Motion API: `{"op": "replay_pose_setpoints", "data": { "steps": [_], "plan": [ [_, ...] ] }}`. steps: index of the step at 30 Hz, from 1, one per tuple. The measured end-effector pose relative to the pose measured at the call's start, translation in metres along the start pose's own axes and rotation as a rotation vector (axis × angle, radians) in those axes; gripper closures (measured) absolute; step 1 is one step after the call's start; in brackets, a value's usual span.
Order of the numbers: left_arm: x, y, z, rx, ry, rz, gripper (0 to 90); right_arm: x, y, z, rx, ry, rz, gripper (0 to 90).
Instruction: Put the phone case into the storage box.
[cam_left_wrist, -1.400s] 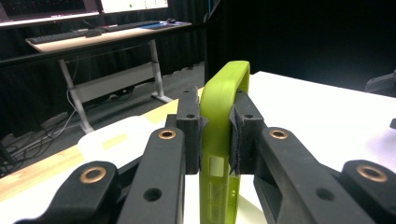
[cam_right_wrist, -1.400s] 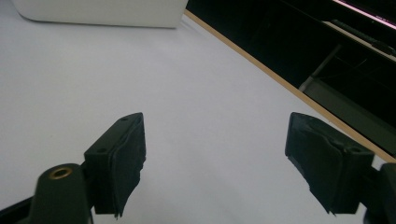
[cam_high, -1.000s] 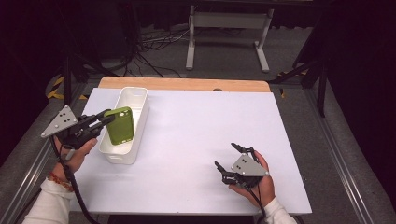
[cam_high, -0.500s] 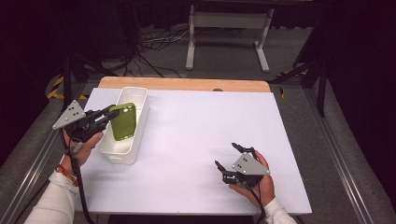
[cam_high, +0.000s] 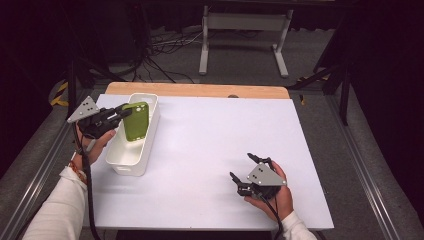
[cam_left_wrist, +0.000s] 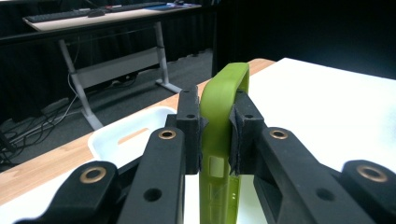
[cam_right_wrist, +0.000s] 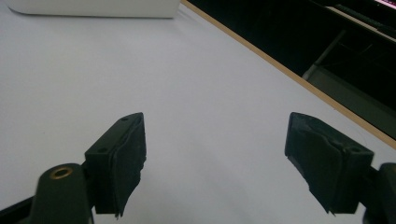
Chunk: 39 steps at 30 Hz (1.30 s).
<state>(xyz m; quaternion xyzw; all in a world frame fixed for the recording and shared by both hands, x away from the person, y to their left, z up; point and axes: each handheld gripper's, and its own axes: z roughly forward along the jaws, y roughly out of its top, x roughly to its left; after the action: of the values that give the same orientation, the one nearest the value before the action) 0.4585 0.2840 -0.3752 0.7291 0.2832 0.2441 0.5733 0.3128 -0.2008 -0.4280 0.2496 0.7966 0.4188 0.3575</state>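
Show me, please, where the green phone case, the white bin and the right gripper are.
green phone case (cam_high: 136, 121), high view, its flat back
white bin (cam_high: 131, 169), high view, near end wall
right gripper (cam_high: 245, 173), high view, between its open fingertips

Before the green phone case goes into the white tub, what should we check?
1. Left claw shut on the soft green rubbery phone case: ok.
2. Case above the long white plastic tub: ok.
3. Tub has room inside: ok.
4. Case held upright between the pads: ok.
5. Right claw open, holding nothing, apart from the tub: ok.
6. Tub's far end inside: cannot tell, the case hides it.
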Motion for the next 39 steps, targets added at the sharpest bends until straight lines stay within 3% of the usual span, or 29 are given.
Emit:
{"op": "replay_pose_setpoints", "data": {
  "steps": [7, 18, 22, 33, 35, 37, 39],
  "plan": [
    [0.02, 0.007, 0.012, 0.016, -0.001, -0.009, 77.6, -0.002, -0.002, 0.002, 0.014, 0.011, 0.024, 21.5],
    [0.038, 0.012, 0.036, 0.026, 0.02, -0.01, 77.6, -0.003, -0.004, 0.002, 0.028, 0.002, 0.035, 21.5],
    [0.047, 0.012, 0.041, 0.012, 0.013, -0.039, 77.7, -0.004, -0.005, 0.0, 0.029, -0.01, 0.043, 21.1],
    [0.055, 0.001, 0.059, 0.033, 0.019, -0.04, 77.6, -0.001, -0.009, -0.001, 0.053, 0.002, 0.042, 21.2],
    [0.056, 0.0, 0.062, 0.035, -0.005, -0.047, 77.6, 0.0, -0.01, -0.002, 0.055, 0.0, 0.045, 21.2],
    [0.056, -0.002, 0.065, 0.041, 0.001, -0.035, 77.6, 0.0, -0.01, -0.002, 0.06, 0.0, 0.046, 21.5],
    [0.058, -0.002, 0.067, 0.04, -0.012, -0.049, 77.6, 0.001, -0.011, -0.003, 0.064, 0.003, 0.05, 21.5]
  ]
}}
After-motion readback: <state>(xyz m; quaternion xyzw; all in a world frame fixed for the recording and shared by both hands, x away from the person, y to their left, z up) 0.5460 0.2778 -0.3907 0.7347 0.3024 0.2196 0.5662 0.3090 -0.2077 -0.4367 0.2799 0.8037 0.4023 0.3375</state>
